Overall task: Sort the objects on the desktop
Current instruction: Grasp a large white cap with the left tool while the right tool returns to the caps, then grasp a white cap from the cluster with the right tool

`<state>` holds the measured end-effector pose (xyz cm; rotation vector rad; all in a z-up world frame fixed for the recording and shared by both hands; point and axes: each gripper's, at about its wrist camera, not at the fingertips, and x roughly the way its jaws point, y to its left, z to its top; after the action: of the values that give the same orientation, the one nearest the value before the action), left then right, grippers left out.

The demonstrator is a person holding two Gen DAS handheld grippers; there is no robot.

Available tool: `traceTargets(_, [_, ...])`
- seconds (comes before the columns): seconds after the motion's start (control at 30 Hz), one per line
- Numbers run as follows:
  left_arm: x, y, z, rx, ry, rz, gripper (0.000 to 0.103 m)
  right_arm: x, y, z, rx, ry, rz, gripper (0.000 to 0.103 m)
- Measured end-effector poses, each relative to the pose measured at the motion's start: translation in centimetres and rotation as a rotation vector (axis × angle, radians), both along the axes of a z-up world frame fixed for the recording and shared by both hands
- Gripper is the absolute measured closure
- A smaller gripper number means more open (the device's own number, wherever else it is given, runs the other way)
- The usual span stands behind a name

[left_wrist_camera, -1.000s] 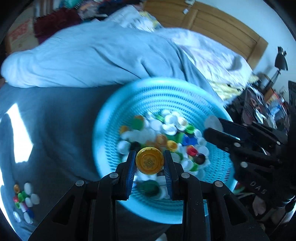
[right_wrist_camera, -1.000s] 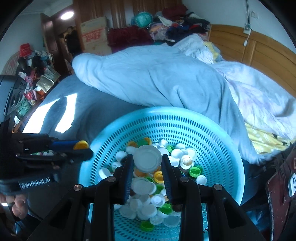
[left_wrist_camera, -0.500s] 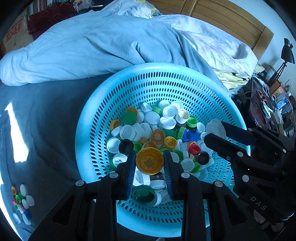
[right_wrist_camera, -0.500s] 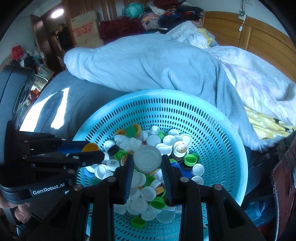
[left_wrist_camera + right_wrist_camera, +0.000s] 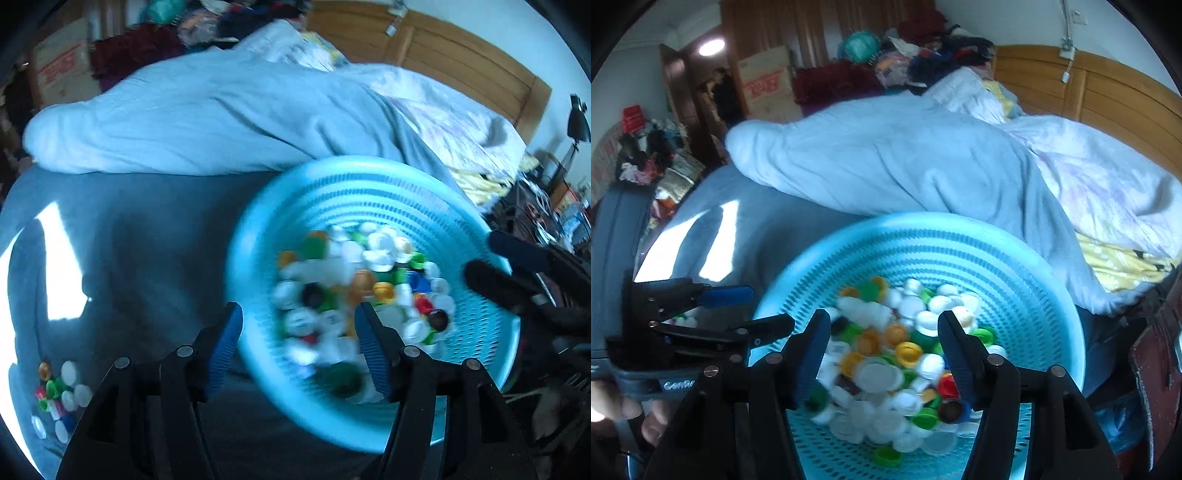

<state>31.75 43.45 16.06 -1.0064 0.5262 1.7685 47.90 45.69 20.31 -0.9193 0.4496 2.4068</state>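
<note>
Only the left wrist view showed a small cap cluster (image 5: 55,395) on the bed (image 5: 147,258). Both claws, left claw (image 5: 299,343) and right claw (image 5: 882,350), were opening, empty, over the blurred basket (image 5: 1015,266) of caps (image 5: 905,350).

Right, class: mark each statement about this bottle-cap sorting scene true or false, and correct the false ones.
1. The basket holding the bottle caps is red. False: it is light blue with perforated walls.
2. The left tongs grip an orange cap. False: the jaws are opening and nothing sits between them.
3. A small group of caps lies on the grey bedcover outside the basket. True.
4. The right tongs hover over the caps with no cap pinched. True: the jaws are opening.
5. The basket is empty. False: it holds many white, green, orange and yellow caps.
</note>
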Motion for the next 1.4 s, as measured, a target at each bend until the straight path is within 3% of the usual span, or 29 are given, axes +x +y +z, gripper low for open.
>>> traceTargets(0.13, [-6.6, -10.4, -2.2, 0.058, 0.019, 0.199, 0.046, -2.4, -4.2, -0.4, 0.014, 0.014, 0.117, 0.034])
traceTargets(0.33, [-15.5, -28.7, -6.7, 0.056, 0.047, 0.535, 0.046, -7.8, -11.0, -2.8, -0.001, -0.010, 0.317, 0.034])
traceTargets(0.5, [-20.4, -38.5, -11.0, 0.023, 0.010, 0.748, 0.046, -11.2, -14.4, -5.6, -0.026, -0.074, 0.414, 0.034])
traceTargets(0.6, [-21.7, -39.3, -12.6, 0.041, -0.028, 0.738, 0.046, -13.0, -15.7, -6.8, -0.031, -0.108, 0.443, 0.034])
traceTargets(0.8, [-22.2, -35.4, -13.8, 0.017, 0.021, 0.626, 0.046, -16.4, -17.8, -7.5, -0.026, -0.147, 0.486, 0.034])
traceTargets(0.97, [-23.6, -34.6, -14.2, -0.017, 0.041, 0.666, 0.051, -20.2, -19.0, -8.4, -0.034, -0.145, 0.538, 0.034])
traceTargets(1.0, [-23.5, -34.9, -14.2, -0.018, 0.054, 0.686, 0.070, -21.0, -19.3, -8.7, -0.039, -0.142, 0.546, 0.034])
traceTargets(1.1, [-23.2, -36.1, -14.0, 0.013, 0.055, 0.719, 0.069, -24.6, -20.4, -10.3, -0.058, -0.140, 0.584, 0.035])
traceTargets(1.17, [-22.9, -36.8, -14.4, 0.036, 0.045, 0.724, 0.069, -27.2, -21.4, -11.7, -0.052, -0.157, 0.628, 0.041])
traceTargets(1.4, [-23.3, -37.2, -14.9, 0.055, 0.019, 0.721, 0.069, -33.9, -22.5, -16.8, 0.000, -0.274, 0.698, 0.049])
